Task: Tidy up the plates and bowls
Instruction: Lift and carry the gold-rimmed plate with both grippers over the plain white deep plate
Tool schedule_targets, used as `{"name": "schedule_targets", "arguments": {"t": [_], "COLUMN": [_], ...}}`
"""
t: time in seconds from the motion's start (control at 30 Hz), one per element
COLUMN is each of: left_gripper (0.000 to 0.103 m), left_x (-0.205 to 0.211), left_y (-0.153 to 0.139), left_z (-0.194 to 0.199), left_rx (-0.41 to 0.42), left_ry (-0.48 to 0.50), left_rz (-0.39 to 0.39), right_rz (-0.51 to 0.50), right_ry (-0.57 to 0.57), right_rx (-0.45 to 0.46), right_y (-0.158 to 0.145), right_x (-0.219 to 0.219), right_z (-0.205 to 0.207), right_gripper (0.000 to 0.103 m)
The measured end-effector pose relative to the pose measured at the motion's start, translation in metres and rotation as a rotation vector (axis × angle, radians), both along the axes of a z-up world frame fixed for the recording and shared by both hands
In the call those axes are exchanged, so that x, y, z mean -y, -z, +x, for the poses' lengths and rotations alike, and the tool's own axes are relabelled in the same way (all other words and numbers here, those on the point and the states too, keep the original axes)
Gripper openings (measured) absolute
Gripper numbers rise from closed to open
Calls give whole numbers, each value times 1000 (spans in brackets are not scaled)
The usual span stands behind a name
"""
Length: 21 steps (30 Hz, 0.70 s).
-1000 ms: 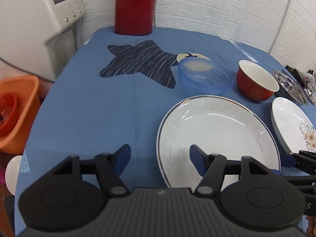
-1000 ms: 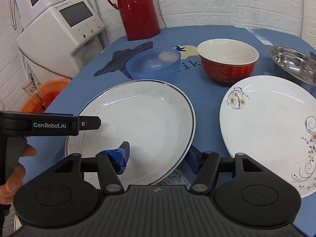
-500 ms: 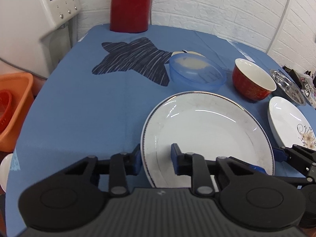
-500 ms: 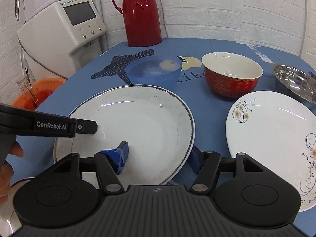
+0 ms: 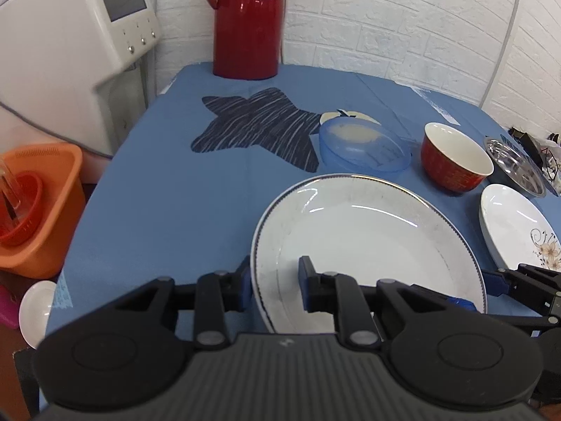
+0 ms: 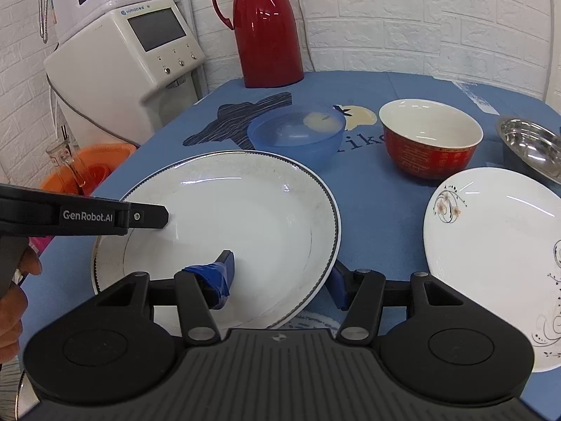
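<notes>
Left claw [image 5: 274,282] pinches the near-left rim of the large white plate [image 5: 368,245]. Right claw [image 6: 282,277] straddles its near-right rim, fingers spread. The plate lies flat near the worktop's [image 5: 175,193] front edge.

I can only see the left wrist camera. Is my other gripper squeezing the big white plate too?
Observer: No. The right gripper is open; its fingers sit either side of the big plate rim, one inside, one outside.
Operator: Who holds my left gripper?
Observer: A hand grips its handle, at the right wrist view's left edge.
Operator: Any writing on it?
Observer: Yes, "GenRobot.AI" on its side.
</notes>
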<state>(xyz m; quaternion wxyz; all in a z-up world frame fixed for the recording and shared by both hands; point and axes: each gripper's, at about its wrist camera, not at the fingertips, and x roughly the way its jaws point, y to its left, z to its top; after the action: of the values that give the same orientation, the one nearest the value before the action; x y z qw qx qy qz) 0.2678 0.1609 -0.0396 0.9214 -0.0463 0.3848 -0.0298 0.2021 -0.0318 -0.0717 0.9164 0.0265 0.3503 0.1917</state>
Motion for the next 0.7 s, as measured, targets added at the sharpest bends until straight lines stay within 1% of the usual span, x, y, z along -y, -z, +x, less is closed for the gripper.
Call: {"name": "schedule_targets", "arguments": {"t": [0.07, 0.13, 0.23, 0.4, 0.53, 0.7], "left_gripper": [16, 16, 16, 16, 16, 16], "left_x": [1, 2, 6, 12, 15, 13], "left_y": [-4, -10, -23, -38, -34, -14], "left_z": [-5, -11, -27, -74, -114, -158], "left_rx": [8, 19, 36, 77, 77, 43], "left_ry": [0, 0, -2, -7, -24, -43], "left_rz": [1, 4, 11, 44, 56, 71], "right_rz": [-5, 10, 20, 52, 62, 71], "right_ry": [-1, 2, -3, -12, -20, -26], "right_rx": [12, 15, 29, 53, 51, 12], "right_y": [-4, -9, -18, -30, -28, -14], "right_x": [0, 3, 6, 11, 13, 9], "right_z": [-4, -8, -21, -59, -94, -125], "right_gripper": [41, 41, 42, 45, 45, 45]}}
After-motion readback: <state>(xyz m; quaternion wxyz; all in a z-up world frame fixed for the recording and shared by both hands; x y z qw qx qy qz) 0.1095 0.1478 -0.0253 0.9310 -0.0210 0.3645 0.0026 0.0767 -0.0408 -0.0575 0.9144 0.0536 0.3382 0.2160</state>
